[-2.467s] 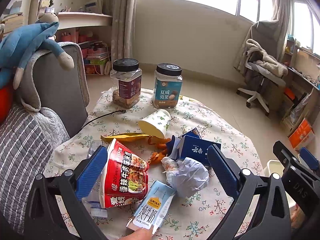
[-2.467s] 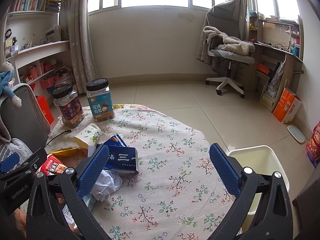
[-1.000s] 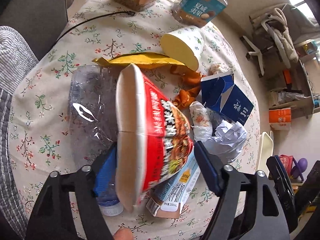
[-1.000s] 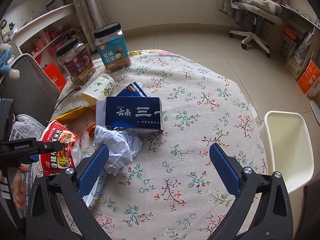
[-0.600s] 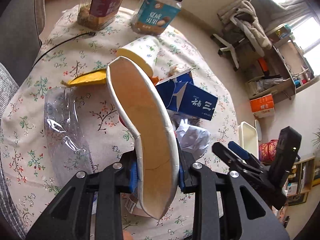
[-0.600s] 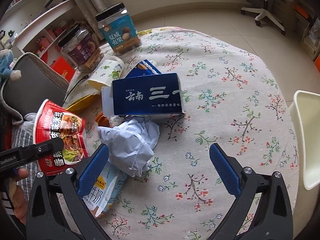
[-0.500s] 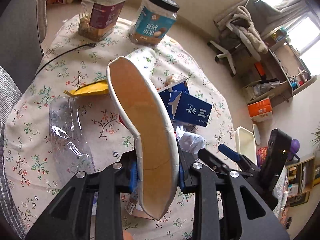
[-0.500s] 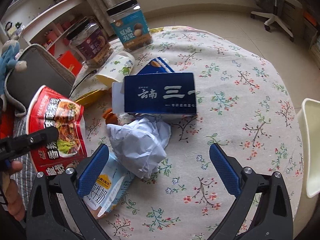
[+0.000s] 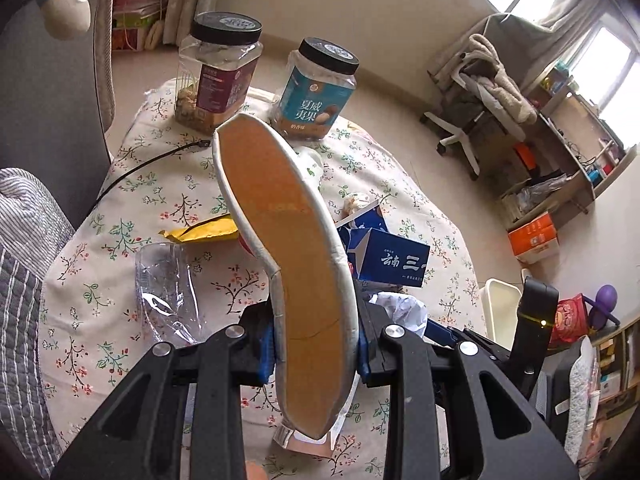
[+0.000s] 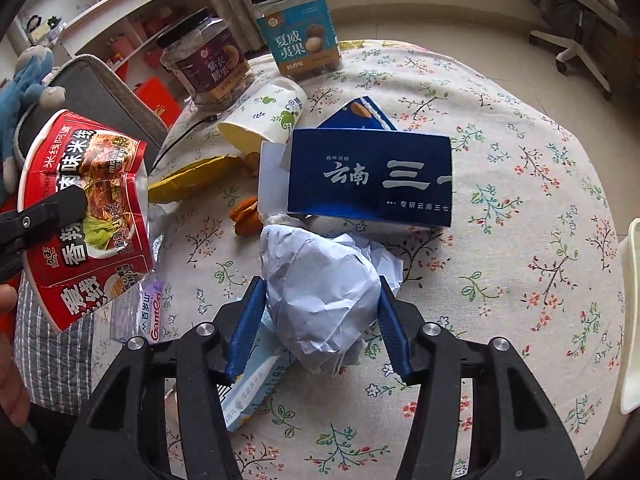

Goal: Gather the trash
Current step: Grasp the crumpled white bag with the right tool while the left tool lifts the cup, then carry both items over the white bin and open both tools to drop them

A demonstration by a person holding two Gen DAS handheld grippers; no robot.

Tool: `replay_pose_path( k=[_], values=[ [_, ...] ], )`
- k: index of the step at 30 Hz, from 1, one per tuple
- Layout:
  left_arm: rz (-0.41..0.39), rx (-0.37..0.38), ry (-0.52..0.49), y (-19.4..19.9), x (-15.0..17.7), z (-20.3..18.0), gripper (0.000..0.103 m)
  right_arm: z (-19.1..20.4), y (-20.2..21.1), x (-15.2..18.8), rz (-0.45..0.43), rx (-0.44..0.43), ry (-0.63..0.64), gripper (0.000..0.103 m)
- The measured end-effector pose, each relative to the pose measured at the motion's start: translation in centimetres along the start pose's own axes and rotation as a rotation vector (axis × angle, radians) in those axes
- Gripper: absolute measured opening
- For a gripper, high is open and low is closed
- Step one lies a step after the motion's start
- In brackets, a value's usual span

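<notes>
The instant noodle cup is hanging above the tabletop's nine o'clock edge, its thin paper wall squashed flat between the left gripper's clamped jaws. It looks light and crushable, best pinched across the rim. The right gripper is straddling the crumpled white paper ball near six o'clock, jaws apart but seeming to touch its sides; soft and springy, it probably wants a firm squeeze through the middle. The blue carton is lying just beyond it; the white bin is sitting at three o'clock.
</notes>
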State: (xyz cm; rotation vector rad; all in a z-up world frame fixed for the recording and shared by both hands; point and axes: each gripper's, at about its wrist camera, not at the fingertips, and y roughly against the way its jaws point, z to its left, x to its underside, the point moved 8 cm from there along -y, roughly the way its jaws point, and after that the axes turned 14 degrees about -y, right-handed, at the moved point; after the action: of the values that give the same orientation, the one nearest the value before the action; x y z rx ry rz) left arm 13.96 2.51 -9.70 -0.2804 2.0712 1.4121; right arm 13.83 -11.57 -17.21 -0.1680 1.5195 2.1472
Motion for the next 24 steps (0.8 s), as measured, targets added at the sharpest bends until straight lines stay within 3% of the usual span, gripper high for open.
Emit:
replay_pose_path(
  k=[10,20,24],
  values=[
    [-0.079,-0.001,-0.060,0.2,-1.5,-3.8,0.030,-5.1,6.7,-3.9,-0.198,0.065,-0.082,0.051],
    [-0.078,0.021,-0.120,-1.5,-1.2,-8.1,0.030,-16.2,13.1,-6.4,-0.375,0.262,-0.277,0.052],
    [-0.066,0.034,-0.167,-2.3,-0.8,-10.1,0.030,-21.1,14.9,-6.3,-0.401,0.342,-0.365,0.052]
  ],
)
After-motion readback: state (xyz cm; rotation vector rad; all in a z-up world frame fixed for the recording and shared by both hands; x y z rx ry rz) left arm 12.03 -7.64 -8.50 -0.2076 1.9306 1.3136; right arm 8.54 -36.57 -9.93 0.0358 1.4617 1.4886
